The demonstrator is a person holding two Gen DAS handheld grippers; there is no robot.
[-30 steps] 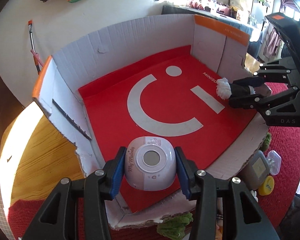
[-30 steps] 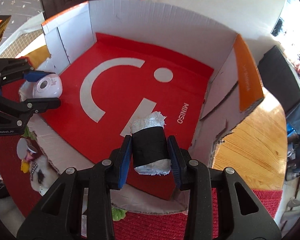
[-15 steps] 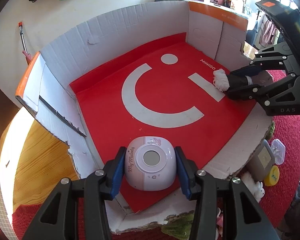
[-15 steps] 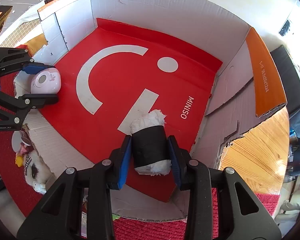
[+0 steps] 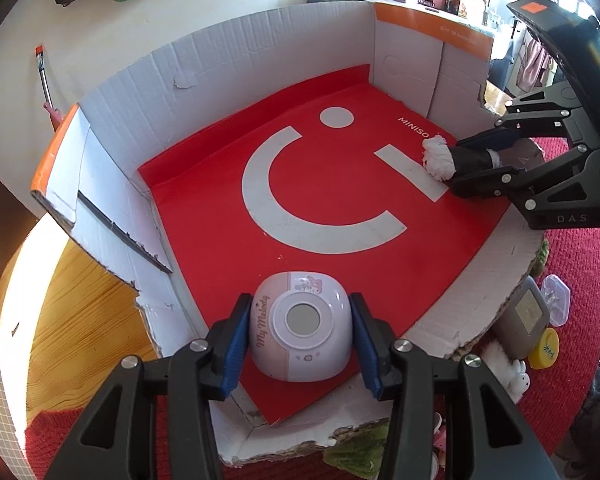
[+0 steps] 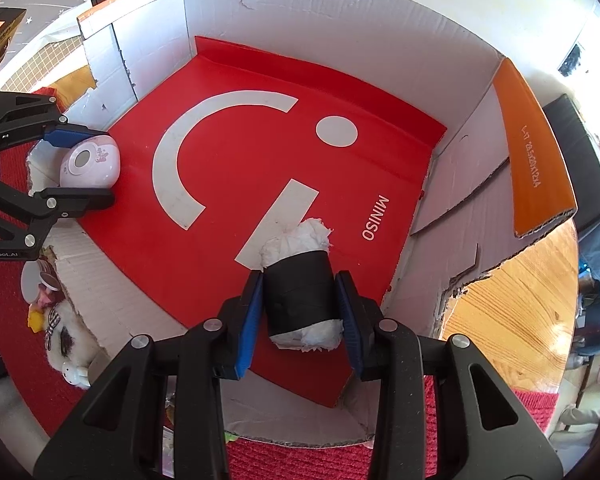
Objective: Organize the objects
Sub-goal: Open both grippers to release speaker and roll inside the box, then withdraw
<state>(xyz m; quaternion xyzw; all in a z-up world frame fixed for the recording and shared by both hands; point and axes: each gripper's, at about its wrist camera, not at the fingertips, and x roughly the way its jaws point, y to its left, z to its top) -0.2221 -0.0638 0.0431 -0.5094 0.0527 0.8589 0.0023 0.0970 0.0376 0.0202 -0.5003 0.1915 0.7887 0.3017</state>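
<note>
Both tools loaded; box floor open.

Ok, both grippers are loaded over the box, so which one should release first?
Probably right. The right gripper has its black-wrapped white roll well inside the cardboard box, low over the red liner. The left gripper holds the pink My Melody gadget at the torn near edge.

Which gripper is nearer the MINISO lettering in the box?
Right. The right gripper holds its black-wrapped roll right beside the lettering; the left gripper is across the box.
</note>
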